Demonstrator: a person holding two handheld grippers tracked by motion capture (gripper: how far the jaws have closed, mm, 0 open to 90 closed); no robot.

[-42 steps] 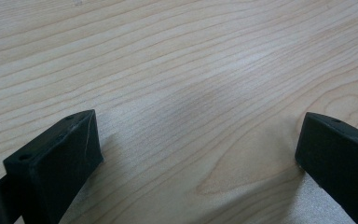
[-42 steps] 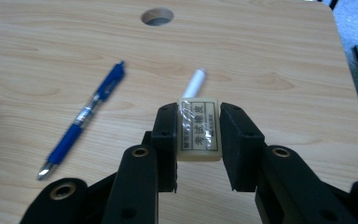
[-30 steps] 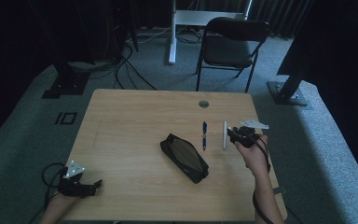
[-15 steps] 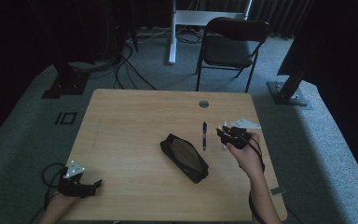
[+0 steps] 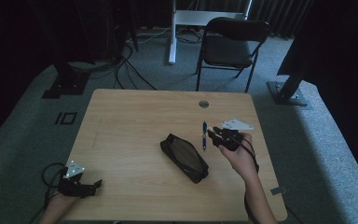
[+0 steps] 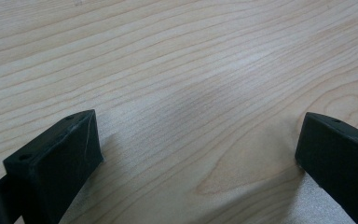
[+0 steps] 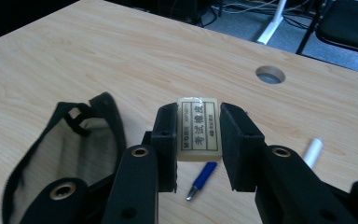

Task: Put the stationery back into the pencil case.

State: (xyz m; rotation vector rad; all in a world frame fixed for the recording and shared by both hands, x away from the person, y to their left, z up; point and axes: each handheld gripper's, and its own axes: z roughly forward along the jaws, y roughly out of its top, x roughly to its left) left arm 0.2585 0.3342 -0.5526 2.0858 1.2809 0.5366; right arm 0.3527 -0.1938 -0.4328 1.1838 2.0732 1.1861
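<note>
Right gripper [image 7: 198, 140] clamps 1 eraser [image 7: 198, 129] above the pen [image 7: 202, 179], beside the pouch [image 5: 185, 157]. Left gripper [image 6: 198, 154] jaws apart over the table [image 6: 177, 56].

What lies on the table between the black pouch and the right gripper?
A blue pen lies between the black pouch and the right gripper, on the table; the high view shows it.

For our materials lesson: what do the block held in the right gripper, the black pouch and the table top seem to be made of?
Block: probably rubber or vinyl, an eraser by its look; cream, slightly glossy, under a printed paper sleeve.
Pouch: soft fabric with a mesh panel; it sags and you see through it.
Table top: pale wood or wood-look laminate; matte, grain lines visible.
</note>
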